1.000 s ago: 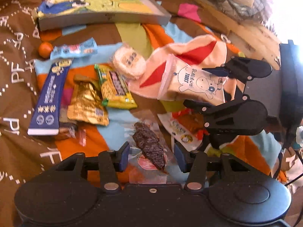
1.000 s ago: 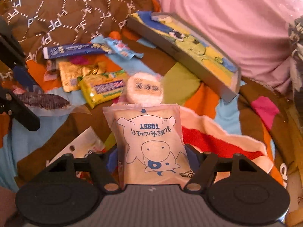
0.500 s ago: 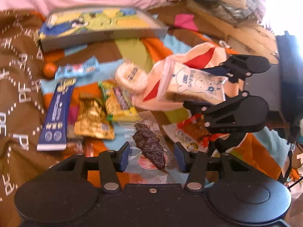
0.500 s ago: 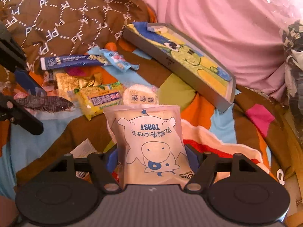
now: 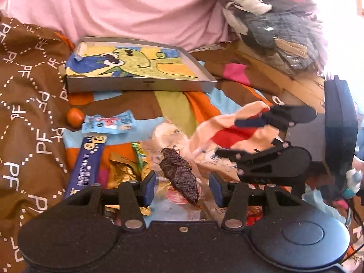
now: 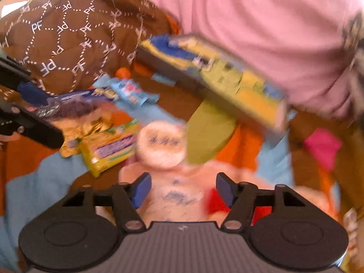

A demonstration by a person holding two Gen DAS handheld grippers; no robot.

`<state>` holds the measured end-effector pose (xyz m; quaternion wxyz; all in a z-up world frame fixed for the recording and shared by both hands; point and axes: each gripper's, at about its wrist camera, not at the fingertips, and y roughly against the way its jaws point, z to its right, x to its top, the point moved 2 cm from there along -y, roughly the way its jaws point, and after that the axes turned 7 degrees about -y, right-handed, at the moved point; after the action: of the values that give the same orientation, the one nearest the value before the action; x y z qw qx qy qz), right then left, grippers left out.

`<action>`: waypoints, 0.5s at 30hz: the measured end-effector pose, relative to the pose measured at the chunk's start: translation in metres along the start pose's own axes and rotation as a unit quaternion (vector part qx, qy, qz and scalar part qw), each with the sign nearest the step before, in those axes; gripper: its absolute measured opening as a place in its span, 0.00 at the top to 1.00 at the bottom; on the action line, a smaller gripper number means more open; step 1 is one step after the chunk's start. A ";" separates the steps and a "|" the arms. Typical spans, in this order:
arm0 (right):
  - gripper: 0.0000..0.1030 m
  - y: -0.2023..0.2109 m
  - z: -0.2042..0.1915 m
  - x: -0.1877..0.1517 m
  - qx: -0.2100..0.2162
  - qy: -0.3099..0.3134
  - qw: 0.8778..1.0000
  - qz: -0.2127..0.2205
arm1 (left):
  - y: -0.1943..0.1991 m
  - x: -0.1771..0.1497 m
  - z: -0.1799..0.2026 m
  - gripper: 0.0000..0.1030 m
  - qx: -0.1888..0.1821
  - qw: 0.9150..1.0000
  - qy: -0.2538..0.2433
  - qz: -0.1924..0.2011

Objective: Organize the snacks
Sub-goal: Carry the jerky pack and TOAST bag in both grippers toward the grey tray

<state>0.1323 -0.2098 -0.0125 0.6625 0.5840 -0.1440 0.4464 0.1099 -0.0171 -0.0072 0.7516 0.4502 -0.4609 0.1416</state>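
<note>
Up close in the left view: left gripper [image 5: 182,188], blue pads set apart, with a clear bag of dark dried snack [image 5: 179,175] lying between them (bag held up off the blanket, but no pad seen pressing on it, so hard to say what grips it). Just past that, on the colourful blanket [image 5: 175,100]: a long blue pack [image 5: 87,159], a gold pack [image 5: 121,173], a bit of a yellow-green pack [image 5: 138,159], then a small light-blue pack [image 5: 109,121] and a little orange ball [image 5: 75,117]. Off to the side, right gripper [image 6: 183,190], very blurry in its own view, pads wide apart too, with a pale toast bag [image 6: 175,195] low between them; cannot tell if held or let go. Beyond it a round white snack [image 6: 161,145]. Farther back, a flat grey box [image 5: 141,84] with a cartoon fish picture inside, nothing in it yet. Behind all, pink cloth [image 5: 136,6]. Looks like the carrying step: snacks picked from the pile and headed for the box. Next, most likely: reach forward over the loose packs, stop above the box, drop the dried snack flat inside without catching the box wall or bumping the other gripper.
</note>
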 end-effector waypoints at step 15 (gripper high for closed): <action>0.30 -0.042 0.023 -0.029 0.030 -0.150 0.985 -0.083 | -0.003 -0.003 -0.004 0.51 0.011 1.000 -0.005 0.013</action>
<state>0.1554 -0.2392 -0.0540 0.6503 0.6740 -0.1796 0.3010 0.1120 -0.0152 -0.0119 0.7423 0.4536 -0.4684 0.1542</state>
